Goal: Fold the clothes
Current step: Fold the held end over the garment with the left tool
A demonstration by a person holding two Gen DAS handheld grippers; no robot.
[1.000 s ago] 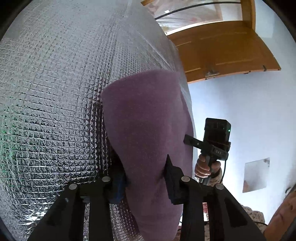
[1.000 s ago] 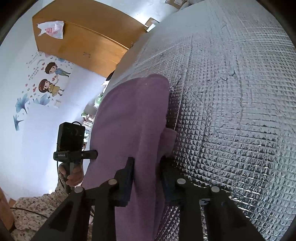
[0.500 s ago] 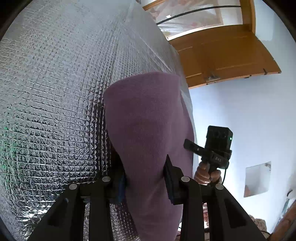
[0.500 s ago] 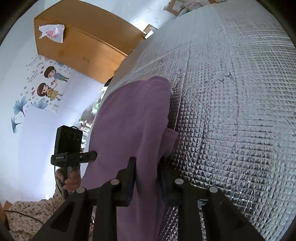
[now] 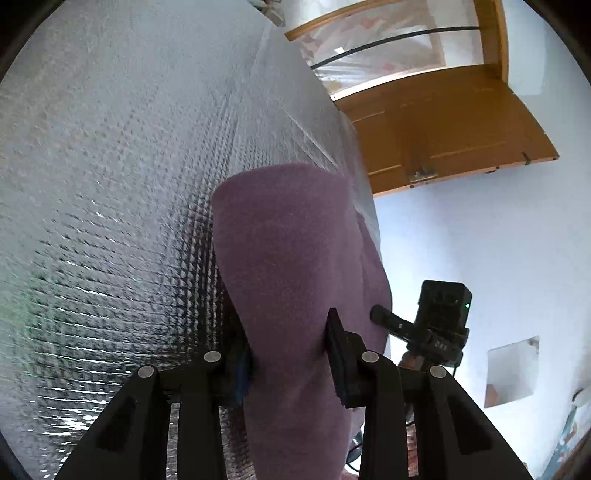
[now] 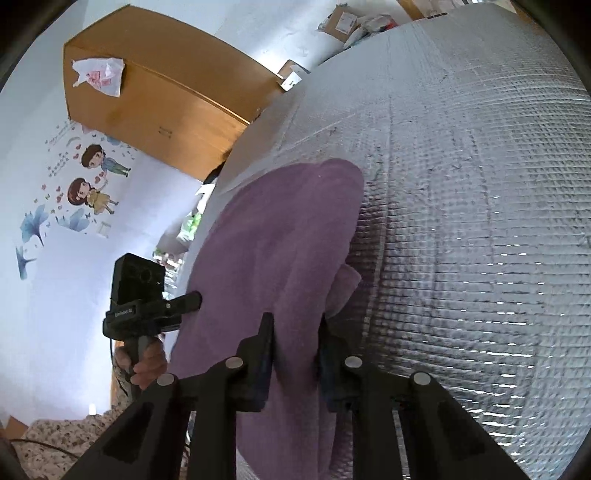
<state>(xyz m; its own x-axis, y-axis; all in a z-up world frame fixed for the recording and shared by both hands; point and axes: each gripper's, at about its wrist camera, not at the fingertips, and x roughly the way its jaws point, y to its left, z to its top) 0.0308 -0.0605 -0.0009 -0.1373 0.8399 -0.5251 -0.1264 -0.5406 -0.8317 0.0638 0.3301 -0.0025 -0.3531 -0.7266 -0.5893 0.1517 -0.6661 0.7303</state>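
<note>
A purple fleece garment hangs taut between my two grippers above the silver foil-quilted surface. My left gripper is shut on one edge of it. My right gripper is shut on the other edge of the garment, and a small flap of cloth hangs at its right side. The right gripper shows in the left wrist view, and the left gripper shows in the right wrist view, each held in a hand beyond the cloth.
The foil surface spreads wide under and past the garment. A wooden door and a wooden wardrobe stand beyond its edge. Boxes lie at the far end. A pale wall carries cartoon stickers.
Both grippers have carried the garment a little forward over the foil surface and tilted; the other gripper sits lower in each view. The grips have not changed.
</note>
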